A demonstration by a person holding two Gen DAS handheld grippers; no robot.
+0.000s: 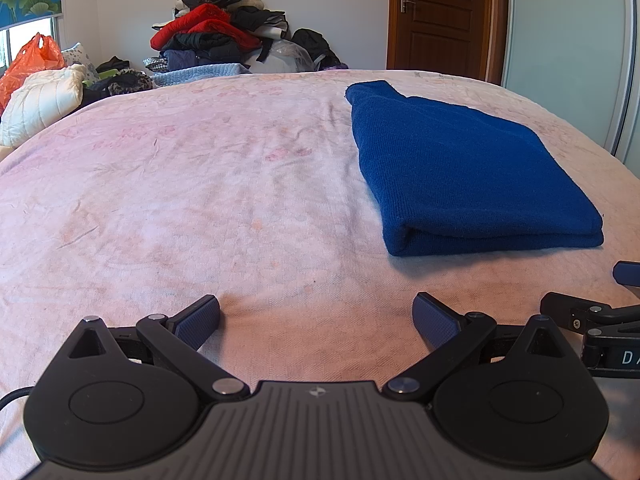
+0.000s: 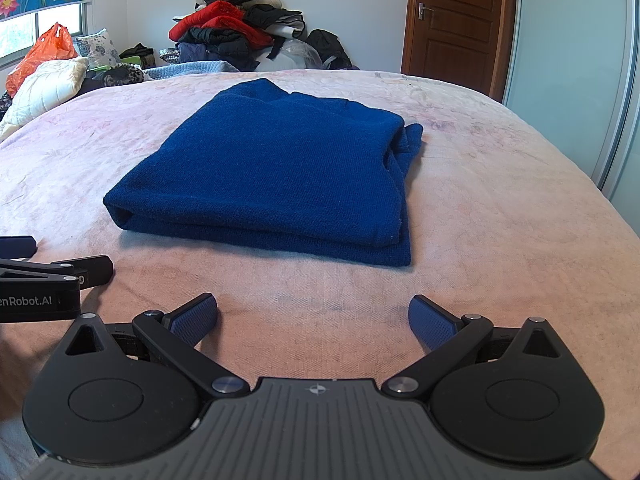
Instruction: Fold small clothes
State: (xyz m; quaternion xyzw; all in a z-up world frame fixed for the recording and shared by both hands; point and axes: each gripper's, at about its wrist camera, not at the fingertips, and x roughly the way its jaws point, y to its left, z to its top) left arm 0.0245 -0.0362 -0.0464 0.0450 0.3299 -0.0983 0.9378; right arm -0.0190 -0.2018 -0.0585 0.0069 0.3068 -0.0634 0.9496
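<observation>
A dark blue knitted garment (image 1: 460, 168) lies folded into a thick rectangle on the pink bedspread (image 1: 200, 184), with a narrow part sticking out at its far end. In the right wrist view the same blue garment (image 2: 272, 164) lies straight ahead, its folded edge toward me. My left gripper (image 1: 316, 320) stands open over bare bedspread, to the left of and nearer than the garment, holding nothing. My right gripper (image 2: 313, 318) is open too, just short of the garment's near edge, empty. Each gripper shows at the edge of the other's view.
A heap of red, black and blue clothes (image 1: 224, 36) rises beyond the bed's far edge. A white quilted pillow (image 1: 44, 100) and an orange plastic bag (image 1: 32, 60) lie at the far left. A brown door (image 1: 440, 16) and a pale sliding wardrobe (image 1: 568, 40) stand to the right.
</observation>
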